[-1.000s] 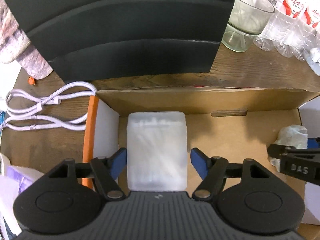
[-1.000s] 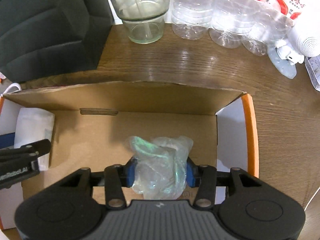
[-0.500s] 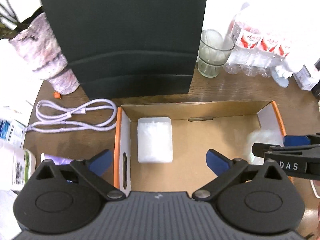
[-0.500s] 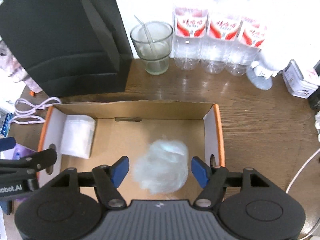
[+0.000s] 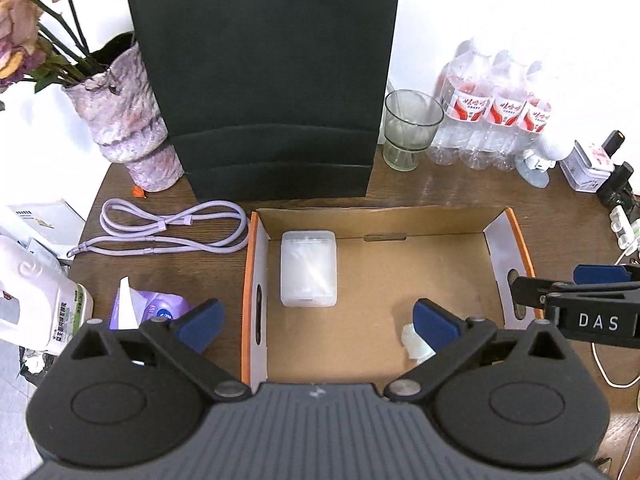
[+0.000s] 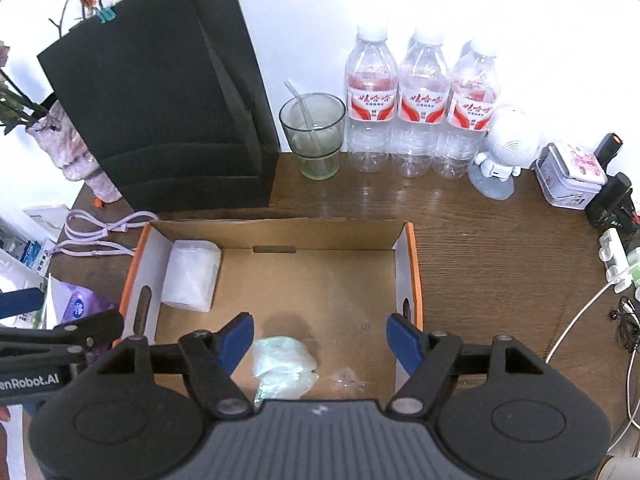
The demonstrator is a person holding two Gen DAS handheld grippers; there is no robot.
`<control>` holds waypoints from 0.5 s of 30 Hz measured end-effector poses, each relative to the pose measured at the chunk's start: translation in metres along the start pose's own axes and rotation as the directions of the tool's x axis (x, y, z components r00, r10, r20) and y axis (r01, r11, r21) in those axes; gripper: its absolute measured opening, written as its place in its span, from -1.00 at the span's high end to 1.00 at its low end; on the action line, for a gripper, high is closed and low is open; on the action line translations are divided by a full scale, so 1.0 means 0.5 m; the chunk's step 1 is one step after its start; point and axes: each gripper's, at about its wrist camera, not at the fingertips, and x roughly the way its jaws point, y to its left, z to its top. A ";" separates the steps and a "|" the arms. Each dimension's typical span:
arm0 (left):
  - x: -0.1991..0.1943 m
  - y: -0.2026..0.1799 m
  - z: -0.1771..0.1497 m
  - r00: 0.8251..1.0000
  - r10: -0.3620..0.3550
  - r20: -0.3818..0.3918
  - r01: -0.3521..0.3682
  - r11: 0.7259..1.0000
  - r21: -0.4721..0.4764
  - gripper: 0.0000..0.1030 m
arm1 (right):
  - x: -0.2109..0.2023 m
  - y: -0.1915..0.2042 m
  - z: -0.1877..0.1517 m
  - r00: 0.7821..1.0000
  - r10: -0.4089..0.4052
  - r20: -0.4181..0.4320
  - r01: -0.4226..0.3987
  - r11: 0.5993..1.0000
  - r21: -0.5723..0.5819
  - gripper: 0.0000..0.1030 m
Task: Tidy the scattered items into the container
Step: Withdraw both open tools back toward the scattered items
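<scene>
An open cardboard box (image 5: 249, 280) (image 6: 413, 280) with orange edges stands on the brown table. At its left end lies a white plastic case (image 5: 308, 268) (image 6: 192, 276). Near its front right lies a crumpled clear bag (image 5: 412, 342) (image 6: 282, 364). My left gripper (image 5: 316, 322) hangs wide open above the box, holding nothing. My right gripper (image 6: 320, 340) hovers over the bag with its jaws opening and its pads clear of the bag. Left of the box lie a purple cable (image 5: 172, 228) (image 6: 100, 232) and a purple tissue pack (image 5: 148, 308) (image 6: 76, 304).
Behind the box stand a black paper bag (image 5: 272, 80), a vase (image 5: 128, 128), a glass (image 6: 314, 140) and three water bottles (image 6: 420, 112). A white bottle (image 5: 36, 304) sits at far left. A small tin (image 6: 568, 180) and white cords (image 6: 580, 320) lie on the right.
Both grippers opened, let go of the case and the bag, and rose well above the box. Both items stay on the box floor.
</scene>
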 end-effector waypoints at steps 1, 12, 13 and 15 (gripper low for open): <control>-0.005 0.001 -0.003 1.000 -0.001 0.003 0.001 1.000 -0.001 -1.00 | -0.005 0.001 -0.003 1.000 0.002 0.002 -0.002 1.000 0.000 -0.42; -0.058 0.014 -0.076 0.988 0.005 0.151 0.002 0.999 -0.049 -1.00 | -0.058 0.021 -0.066 0.995 0.053 0.083 -0.052 0.998 -0.021 -0.75; -0.060 0.016 -0.085 0.984 0.011 0.176 -0.003 0.999 -0.050 -1.00 | -0.058 0.021 -0.075 0.993 0.066 0.097 -0.064 0.998 -0.022 -0.83; -0.059 0.020 -0.106 0.977 0.023 0.213 -0.013 0.999 -0.047 -1.00 | -0.053 0.021 -0.093 0.990 0.084 0.109 -0.083 0.996 -0.014 -0.97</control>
